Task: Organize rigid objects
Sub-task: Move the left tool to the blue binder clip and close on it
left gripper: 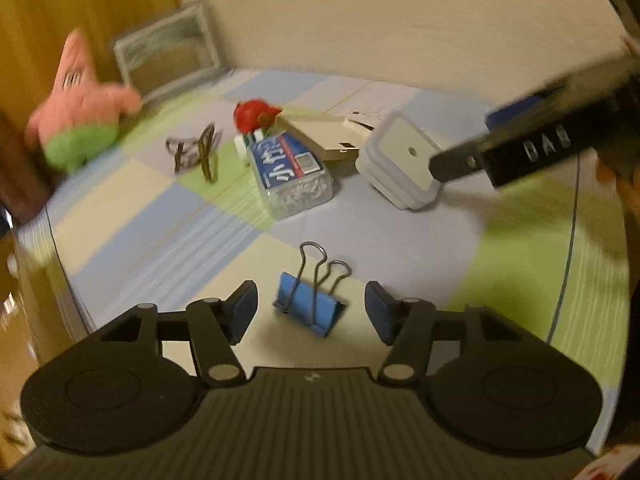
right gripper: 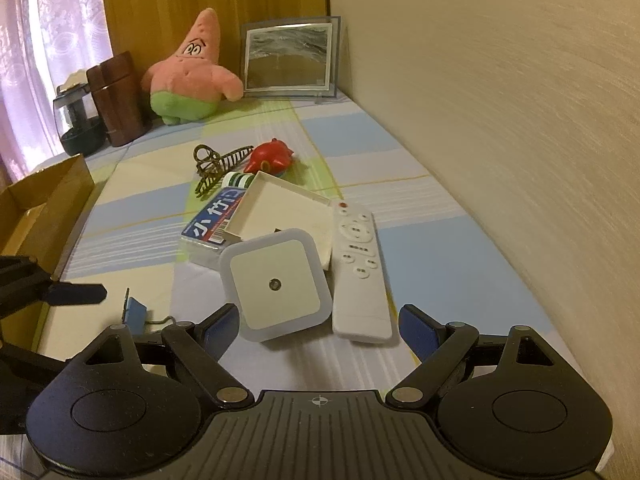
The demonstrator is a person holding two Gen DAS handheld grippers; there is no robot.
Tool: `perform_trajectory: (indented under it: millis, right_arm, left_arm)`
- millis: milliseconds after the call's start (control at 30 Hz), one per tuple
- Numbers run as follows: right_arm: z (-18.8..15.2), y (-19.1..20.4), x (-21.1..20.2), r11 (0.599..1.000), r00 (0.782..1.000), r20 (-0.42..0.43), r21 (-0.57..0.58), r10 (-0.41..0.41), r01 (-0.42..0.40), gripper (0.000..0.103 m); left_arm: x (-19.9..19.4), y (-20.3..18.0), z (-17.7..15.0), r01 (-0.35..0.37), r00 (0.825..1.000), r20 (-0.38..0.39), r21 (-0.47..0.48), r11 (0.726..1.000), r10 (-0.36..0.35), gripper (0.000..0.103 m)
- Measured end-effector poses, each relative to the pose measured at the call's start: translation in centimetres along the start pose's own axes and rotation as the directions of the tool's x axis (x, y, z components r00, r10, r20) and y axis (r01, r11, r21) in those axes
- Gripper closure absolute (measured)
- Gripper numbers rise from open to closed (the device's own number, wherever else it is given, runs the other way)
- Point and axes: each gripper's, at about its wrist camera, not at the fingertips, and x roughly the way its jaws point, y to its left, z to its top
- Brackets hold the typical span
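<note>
left gripper [left gripper: 311,312]: jaws partly apart, nothing pinched | small blue metal binder clip [left gripper: 310,307] lies on the checked tablecloth [left gripper: 168,216] between the pads, untouched | tip: centre on the blue body, not the wire loops | right gripper [right gripper: 316,326]: wide, empty, just short of the square white night light [right gripper: 276,284]

Warm, dim indoor light; colours cast yellow. Left wrist view smeared by motion blur, worst on the plush [left gripper: 76,104] and frame [left gripper: 168,50]. Right wrist view sharp. Daylight glows pink through the curtain [right gripper: 48,40]. Soft shadows lie under objects. Fisheye bending and dark corners in both.
</note>
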Motion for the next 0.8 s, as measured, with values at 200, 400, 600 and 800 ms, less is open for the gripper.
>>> perform_trajectory:
  millis: [200,400,600,800]
  right_arm:
    - [-0.1,0.7,0.3,1.000,1.000,0.001,-0.018,0.003,-0.003,0.019]
    - [-0.1,0.8,0.5,1.000,1.000,0.001,-0.019,0.007,-0.007,0.019]
    - [0.0,1.0,0.5,0.999,1.000,0.009,-0.030,0.021,-0.021,0.019]
    - [0.0,0.5,0.5,1.000,1.000,0.008,-0.013,0.017,-0.017,0.019]
  left_arm:
    - [1.6,-0.1,-0.1,-0.007,1.000,-0.006,0.112,0.994,0.008,0.045]
    - [2.6,1.2,0.5,0.035,0.999,-0.008,0.050,0.998,-0.035,0.048]
    - [2.6,1.9,0.5,0.104,0.994,-0.015,-0.029,0.994,-0.105,0.065]
    - [1.6,1.5,0.1,0.149,0.987,-0.056,-0.030,0.988,-0.150,0.065]
